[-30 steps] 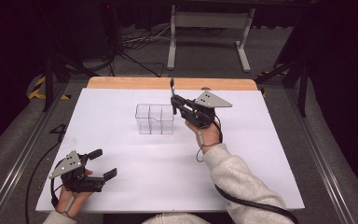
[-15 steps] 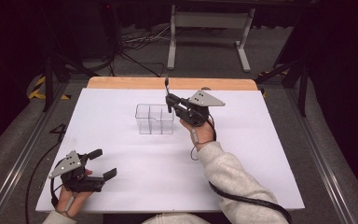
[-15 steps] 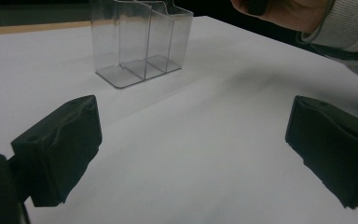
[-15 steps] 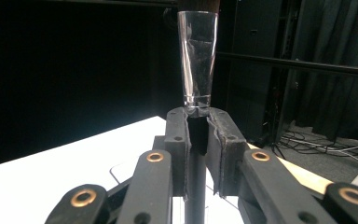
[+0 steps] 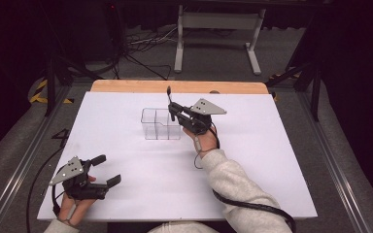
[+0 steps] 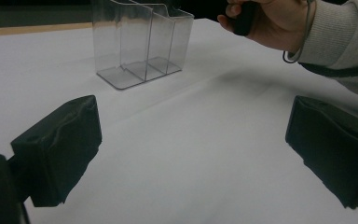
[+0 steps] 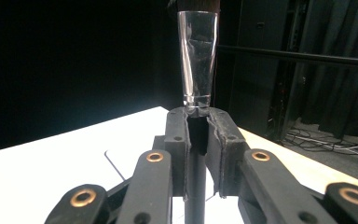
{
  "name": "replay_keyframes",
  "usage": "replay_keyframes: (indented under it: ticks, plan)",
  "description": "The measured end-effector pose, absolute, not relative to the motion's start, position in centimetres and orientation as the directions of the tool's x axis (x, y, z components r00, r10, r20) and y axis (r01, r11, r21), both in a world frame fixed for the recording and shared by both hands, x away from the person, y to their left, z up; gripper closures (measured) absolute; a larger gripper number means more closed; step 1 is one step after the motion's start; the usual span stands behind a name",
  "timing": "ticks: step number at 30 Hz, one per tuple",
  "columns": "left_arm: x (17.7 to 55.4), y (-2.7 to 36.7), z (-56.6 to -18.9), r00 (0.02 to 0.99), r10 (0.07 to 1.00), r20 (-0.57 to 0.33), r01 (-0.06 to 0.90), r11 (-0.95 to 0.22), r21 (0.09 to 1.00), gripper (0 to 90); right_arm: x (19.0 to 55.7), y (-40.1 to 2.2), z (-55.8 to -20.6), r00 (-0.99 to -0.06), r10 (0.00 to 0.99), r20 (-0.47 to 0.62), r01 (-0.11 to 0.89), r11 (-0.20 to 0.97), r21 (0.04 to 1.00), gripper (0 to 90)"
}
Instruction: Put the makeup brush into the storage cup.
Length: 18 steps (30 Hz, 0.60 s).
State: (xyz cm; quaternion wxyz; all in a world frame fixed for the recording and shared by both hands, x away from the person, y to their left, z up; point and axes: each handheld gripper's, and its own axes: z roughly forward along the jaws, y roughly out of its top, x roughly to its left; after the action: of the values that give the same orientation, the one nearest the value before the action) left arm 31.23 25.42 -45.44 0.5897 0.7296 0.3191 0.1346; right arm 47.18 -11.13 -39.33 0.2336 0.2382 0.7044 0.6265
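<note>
A clear plastic organizer (image 5: pixel 161 124) with several upright compartments stands on the white table top (image 5: pixel 126 145), toward the back middle. My right gripper (image 5: pixel 172 112) hovers at its right end, shut on a slim brush (image 5: pixel 169 97) that points upward. In the right gripper view the pads (image 7: pixel 221 140) clamp the brush's dark handle (image 7: pixel 195 177), with a clear tapered section (image 7: pixel 198 56) above and a dark tip at the top edge. My left gripper (image 5: pixel 104 170) rests near the front left of the table, open with nothing in it. Its jaws frame the organizer (image 6: pixel 140 42) in the left gripper view.
The white sheet covers a wooden table whose far edge (image 5: pixel 175 87) is bare. Beyond it are a metal stand (image 5: pixel 218 29) and cables on the dark floor. The person's right hand and grey sleeve (image 6: pixel 335 32) reach across above the table.
My right gripper has moved left and slightly down with the brush, ending closer over the organizer's right end. The left gripper has stayed where it was.
</note>
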Motion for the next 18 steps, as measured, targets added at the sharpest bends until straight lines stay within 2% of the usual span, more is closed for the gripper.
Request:
replay_keyframes:
  ticks: [18]
  plan:
    - [31.3, 25.4, -45.5, 0.756, 0.628, -0.185, 0.309, -0.093, 0.946, 4.2, 47.4, -11.2, -40.8, -0.765, 0.643, -0.029, 0.067, 0.124, 0.99, 79.3]
